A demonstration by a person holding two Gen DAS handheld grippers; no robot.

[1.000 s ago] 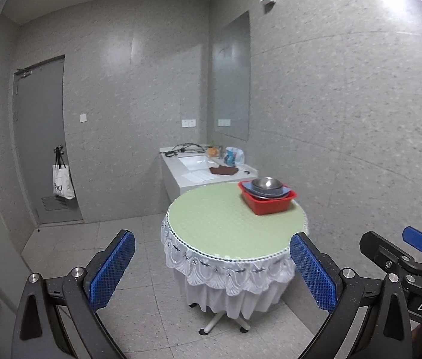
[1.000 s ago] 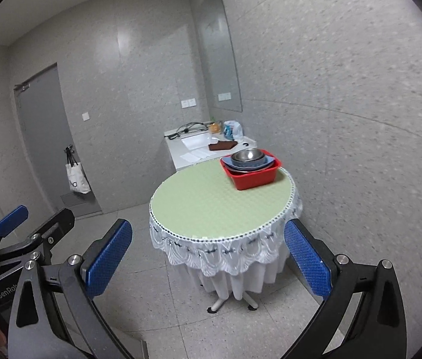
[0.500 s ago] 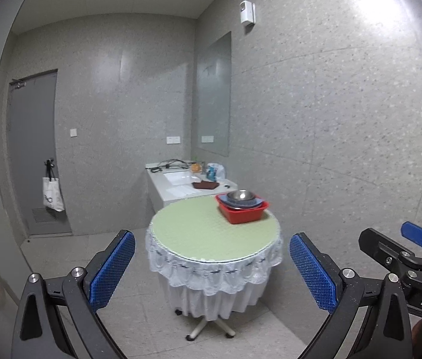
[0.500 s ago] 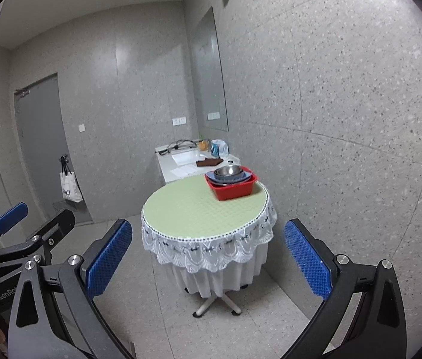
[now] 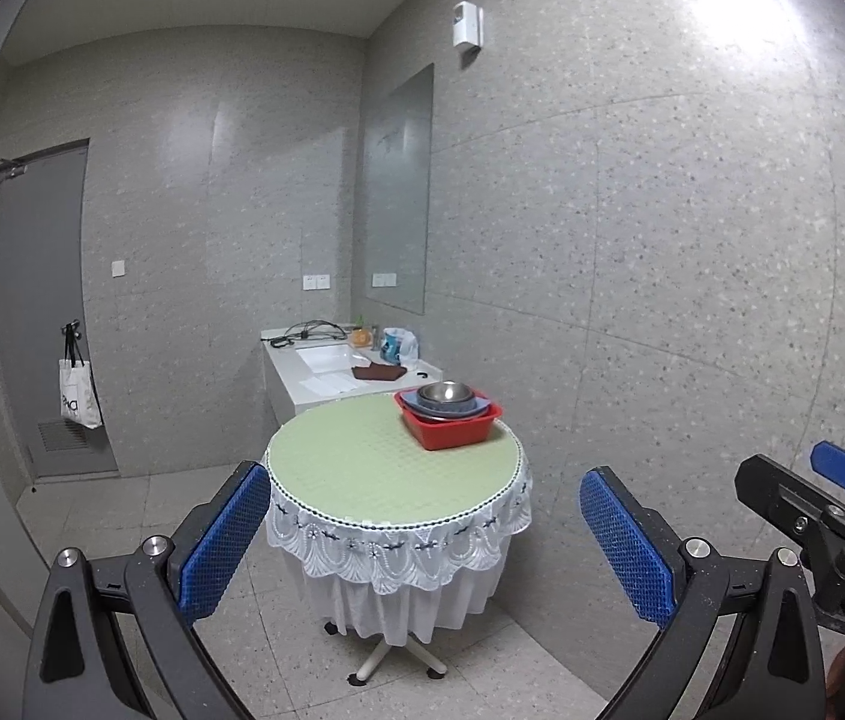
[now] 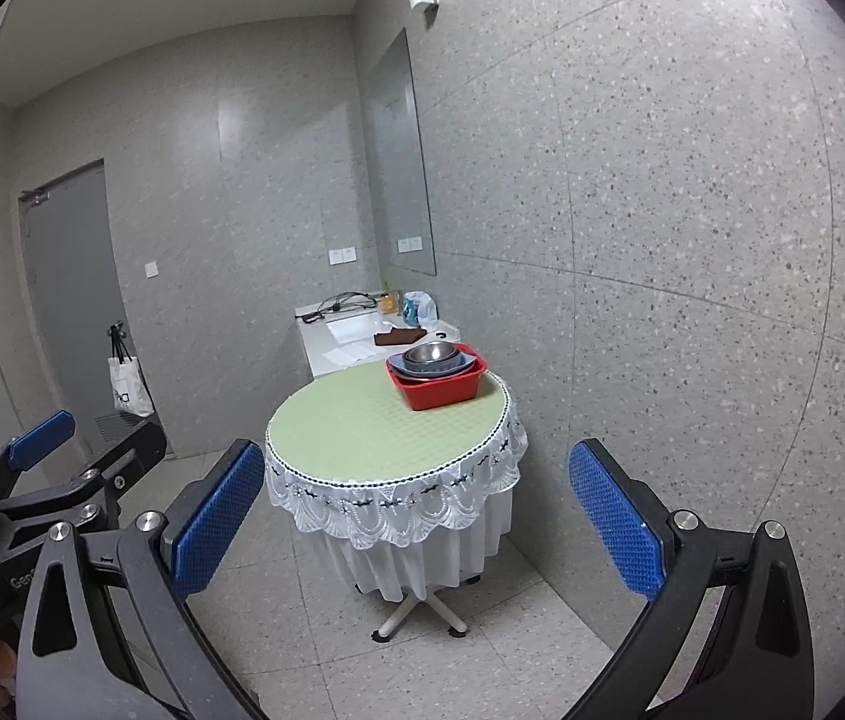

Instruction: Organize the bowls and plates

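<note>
A red tub (image 5: 452, 429) (image 6: 443, 387) stands at the far right of a round table with a green top (image 5: 362, 462) (image 6: 362, 423). A blue-grey dish and a steel bowl (image 5: 446, 394) (image 6: 431, 353) are stacked in it. My left gripper (image 5: 422, 540) is open and empty, well short of the table. My right gripper (image 6: 413, 525) is open and empty too, also short of the table. Each gripper shows at the edge of the other's view.
A white counter with a sink (image 5: 332, 366) stands behind the table, holding a brown cloth, cables and a blue packet. A stone wall runs close on the right. A grey door (image 5: 41, 312) with a hanging bag (image 5: 79, 399) is at the left. The floor is tiled.
Both views pulled back from the table over the first half second, then came a little nearer. Both grippers stayed open and empty.
</note>
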